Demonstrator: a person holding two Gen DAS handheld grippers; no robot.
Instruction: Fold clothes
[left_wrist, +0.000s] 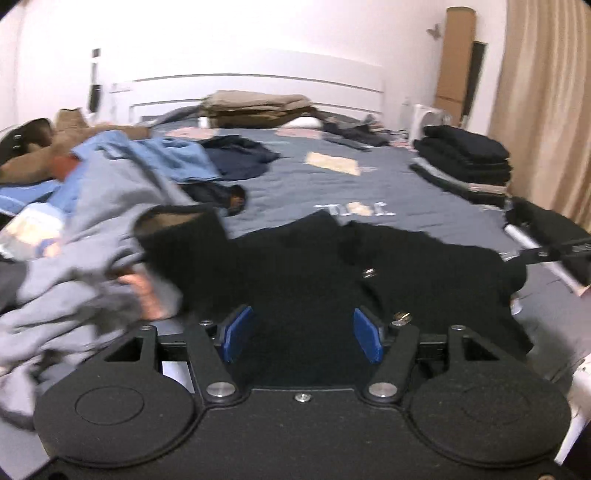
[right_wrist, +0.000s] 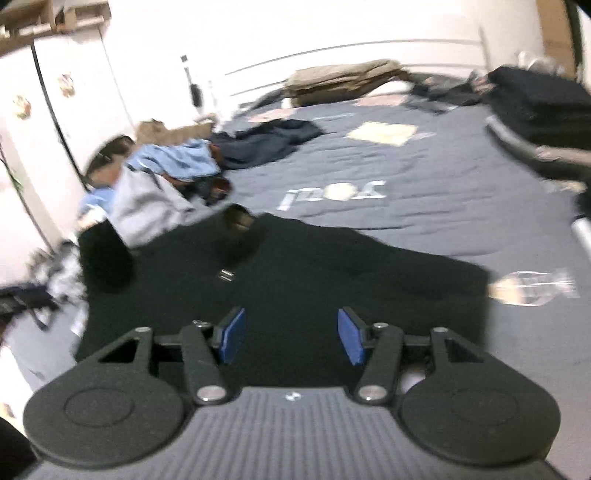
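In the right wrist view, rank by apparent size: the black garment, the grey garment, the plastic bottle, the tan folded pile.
1. black garment, by far the largest.
2. grey garment.
3. tan folded pile, though it lies much farther off, so this rank is unsure.
4. plastic bottle, the smallest.

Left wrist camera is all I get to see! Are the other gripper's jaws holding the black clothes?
Observer: No. The right gripper has its jaws open, nothing is pinched, and the black garment lies spread out beyond them.
Operator: Is anything lying next to the clothes on that side?
Observer: Yes, a clear plastic bottle lies on the bedspread, just past the garment's right edge.
Operator: What's beside the bed, far left?
Observer: A white wardrobe with small stickers on its doors.
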